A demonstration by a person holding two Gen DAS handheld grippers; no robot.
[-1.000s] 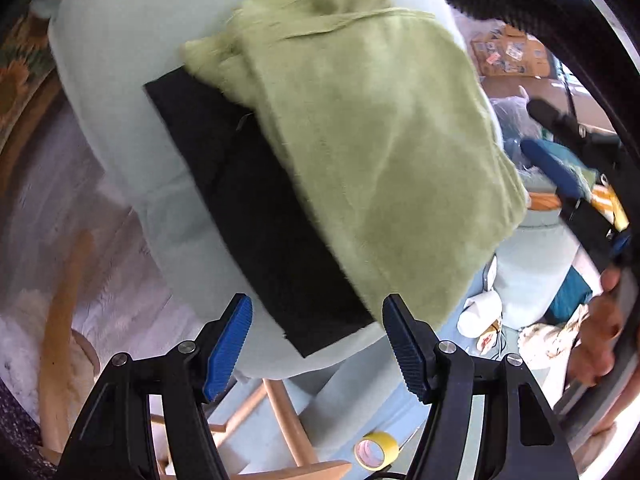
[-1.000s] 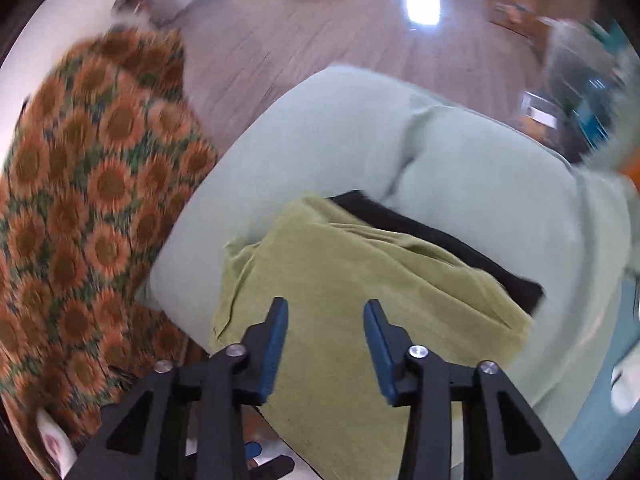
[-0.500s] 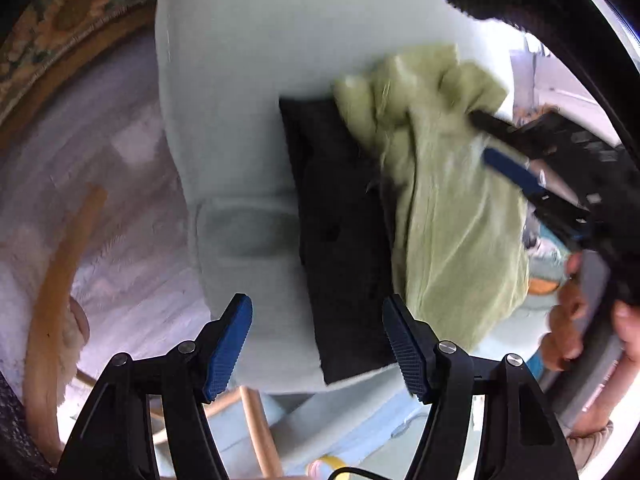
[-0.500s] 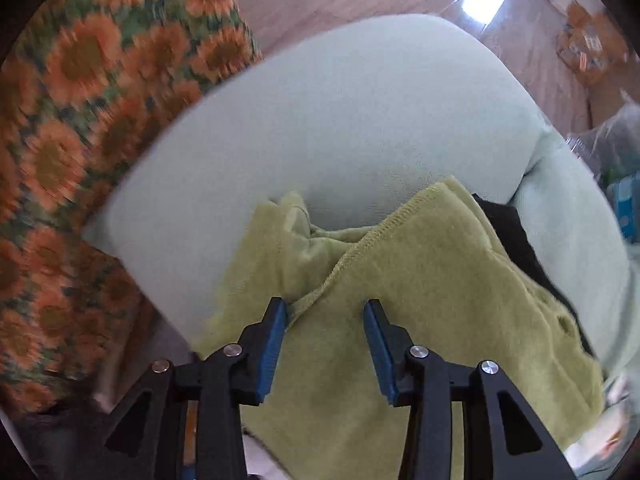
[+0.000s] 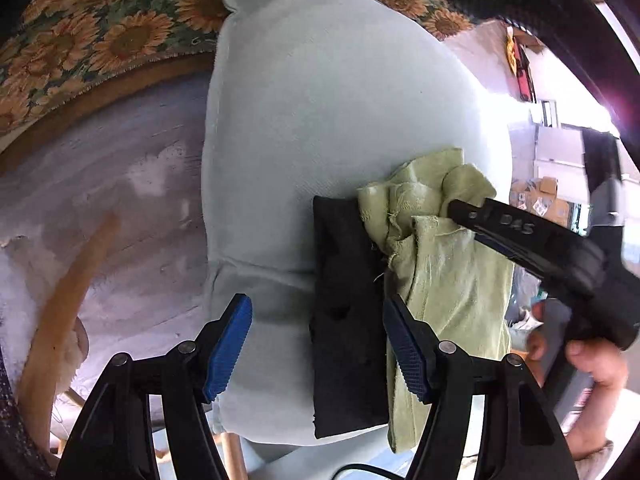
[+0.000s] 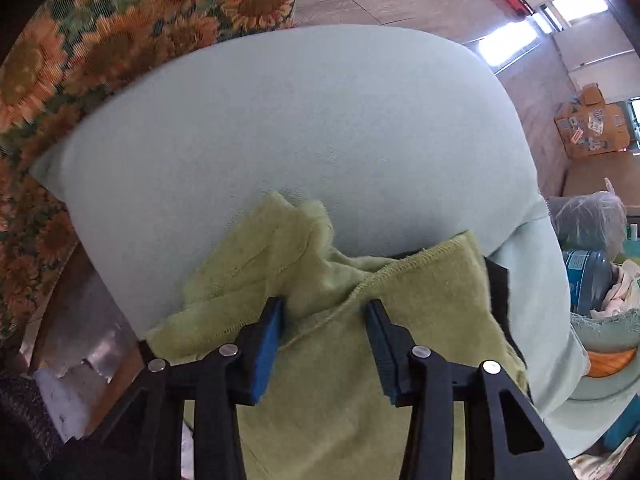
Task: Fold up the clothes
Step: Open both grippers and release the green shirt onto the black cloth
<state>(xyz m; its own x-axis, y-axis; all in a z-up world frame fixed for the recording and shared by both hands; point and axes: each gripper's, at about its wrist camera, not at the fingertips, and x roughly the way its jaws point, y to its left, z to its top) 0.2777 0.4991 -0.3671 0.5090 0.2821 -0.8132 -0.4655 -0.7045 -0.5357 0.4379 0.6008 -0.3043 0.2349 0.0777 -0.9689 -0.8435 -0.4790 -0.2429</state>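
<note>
A green cloth (image 5: 448,280) lies bunched on top of a folded black cloth (image 5: 348,320), both on a pale mint cushion (image 5: 320,100). My left gripper (image 5: 316,308) hangs open above the black cloth's near left edge and holds nothing. My right gripper (image 5: 466,220) points down into the crumpled far end of the green cloth. In the right wrist view its jaws (image 6: 324,306) are opening, with a raised fold of the green cloth (image 6: 340,380) between the blue pads. A strip of the black cloth (image 6: 498,288) shows to the right.
Sunflower-patterned fabric (image 5: 120,32) covers the seat behind the cushion (image 6: 300,120). A curved wooden frame (image 5: 68,300) stands over the pale wood floor at left. A cardboard box (image 6: 592,124) and a blue water bottle (image 6: 588,284) sit at right. A person's hand (image 5: 592,364) holds the right gripper.
The right gripper came down onto the green cloth, which went from spread flat to bunched at its far end. The left gripper swung across and rolled. The right jaws stand slightly wider.
</note>
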